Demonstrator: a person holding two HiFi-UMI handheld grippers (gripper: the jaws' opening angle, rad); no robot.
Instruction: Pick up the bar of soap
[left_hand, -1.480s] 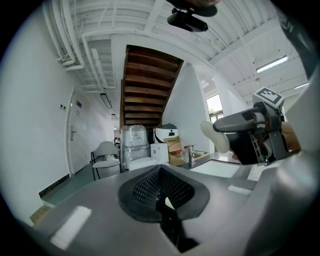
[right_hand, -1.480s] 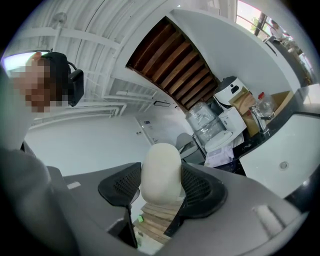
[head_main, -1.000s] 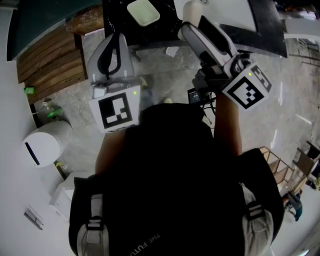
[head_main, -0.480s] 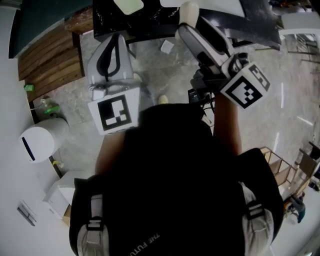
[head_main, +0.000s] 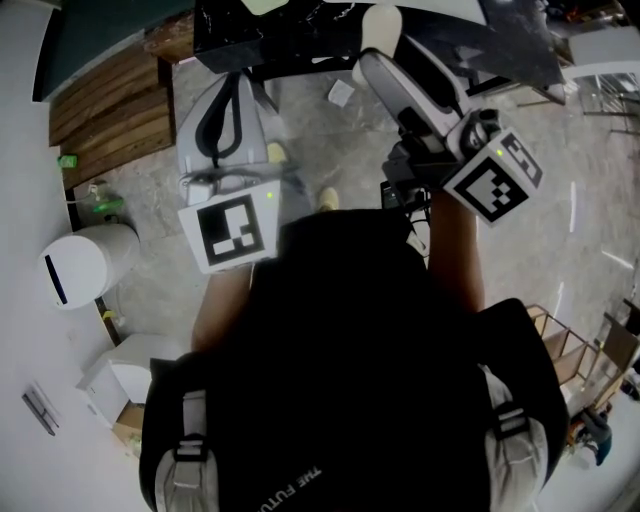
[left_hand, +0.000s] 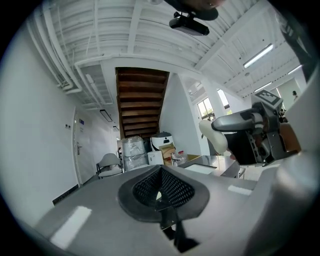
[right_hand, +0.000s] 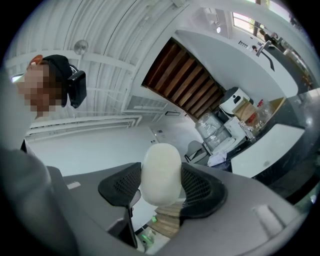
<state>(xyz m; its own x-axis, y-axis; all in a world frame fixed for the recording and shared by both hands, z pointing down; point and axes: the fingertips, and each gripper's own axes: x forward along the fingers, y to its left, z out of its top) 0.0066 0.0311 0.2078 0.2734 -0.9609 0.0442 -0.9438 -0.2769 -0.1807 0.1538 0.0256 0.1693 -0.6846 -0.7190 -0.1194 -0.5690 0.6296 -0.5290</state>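
The bar of soap (right_hand: 161, 172) is a white, rounded oval, and my right gripper (right_hand: 161, 192) is shut on it, with the black mesh pads (right_hand: 200, 190) pressed to both its sides. In the head view the soap (head_main: 380, 25) sticks out of the right gripper (head_main: 380, 48), held up in the air before the black counter. The left gripper view catches the same soap (left_hand: 213, 136) off to the right. My left gripper (left_hand: 161, 189) is shut with nothing between its pads; in the head view the left gripper (head_main: 232, 90) is raised at the left.
A black counter (head_main: 300, 45) runs along the top of the head view. Wooden stairs (head_main: 100, 110) lie at upper left, with a round white machine (head_main: 80, 275) and a green bottle (head_main: 105, 205) below them. A wire rack (head_main: 560, 340) stands at right over marble floor (head_main: 340, 150).
The counter and its pale dish have slid towards the top edge of the head view. Both grippers hold the same pose, and the soap stays gripped.
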